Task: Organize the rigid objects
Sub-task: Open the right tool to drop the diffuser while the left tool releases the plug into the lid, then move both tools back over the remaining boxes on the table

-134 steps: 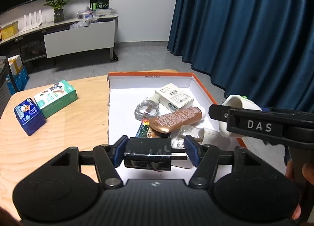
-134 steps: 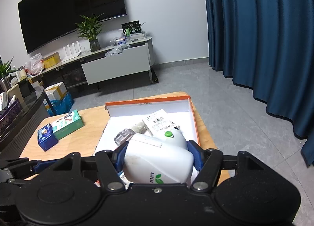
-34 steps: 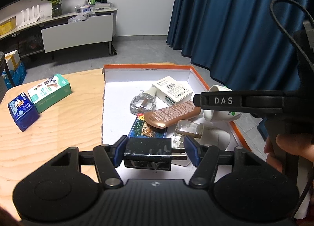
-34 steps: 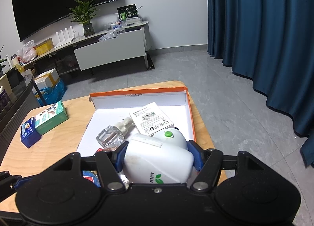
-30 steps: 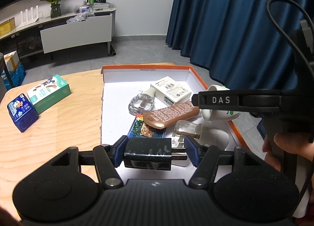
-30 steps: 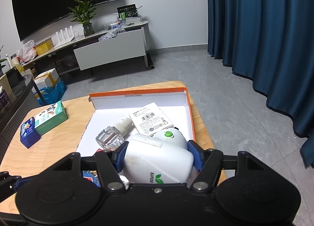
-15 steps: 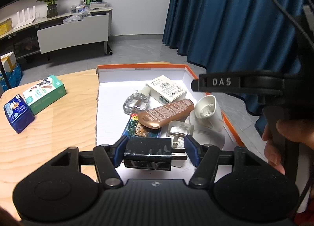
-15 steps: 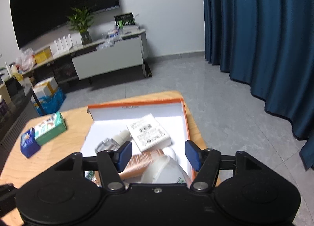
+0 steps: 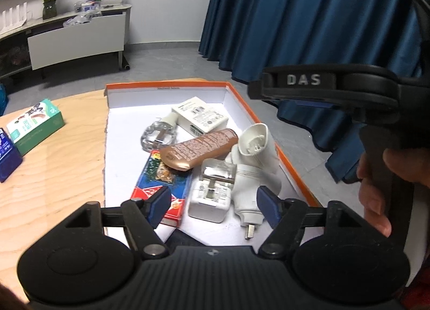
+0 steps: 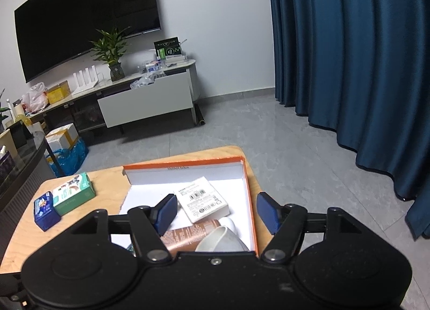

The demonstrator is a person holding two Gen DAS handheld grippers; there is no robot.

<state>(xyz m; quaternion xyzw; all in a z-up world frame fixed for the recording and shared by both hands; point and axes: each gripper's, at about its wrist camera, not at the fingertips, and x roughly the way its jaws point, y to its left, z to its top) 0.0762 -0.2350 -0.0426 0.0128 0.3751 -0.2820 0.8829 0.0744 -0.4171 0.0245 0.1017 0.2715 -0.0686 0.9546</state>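
Now both claws are opening with nothing clamped: the left claw (image 9: 212, 203) hovers over the orange-rimmed box (image 9: 290, 167) on the table (image 9: 53, 170), the right claw (image 10: 215, 213) above it, while the white plug-in device (image 9: 255, 159) lies inside the box beside the copper tube (image 9: 199, 152).

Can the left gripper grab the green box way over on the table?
Probably yes. The green box stands in the open on the table, nothing on it, and the left gripper is empty, jaws opening.

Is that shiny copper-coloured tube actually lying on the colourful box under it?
Touching. In the left wrist view the copper tube's rounded end overlaps and rests on the colourful box.
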